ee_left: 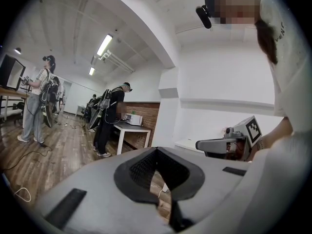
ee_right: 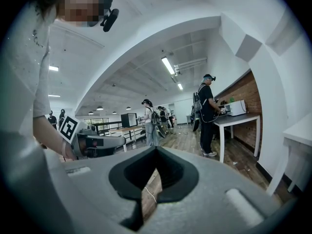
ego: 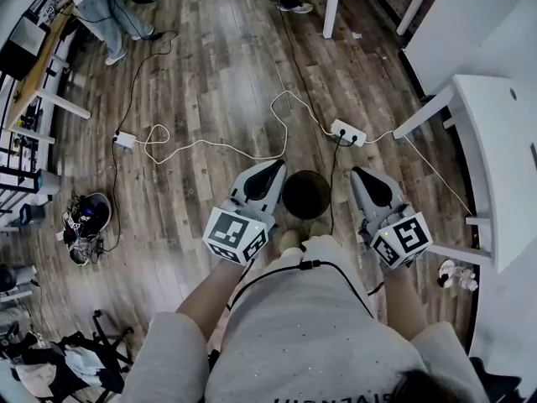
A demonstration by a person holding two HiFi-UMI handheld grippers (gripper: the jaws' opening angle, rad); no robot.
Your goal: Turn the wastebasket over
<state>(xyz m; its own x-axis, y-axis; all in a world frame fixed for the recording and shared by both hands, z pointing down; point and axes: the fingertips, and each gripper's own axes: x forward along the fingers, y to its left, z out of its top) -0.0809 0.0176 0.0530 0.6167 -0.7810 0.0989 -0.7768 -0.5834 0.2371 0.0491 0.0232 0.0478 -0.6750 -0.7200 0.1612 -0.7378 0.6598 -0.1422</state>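
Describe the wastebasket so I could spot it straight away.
Look down at the wooden floor. Between the left gripper and the right gripper is the wastebasket, on the near side of the white power strip. It is the only dark, round thing there; its neighbours are thin white cables.

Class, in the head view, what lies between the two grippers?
The wastebasket, standing on the floor, shows between the left gripper and right gripper in the head view.
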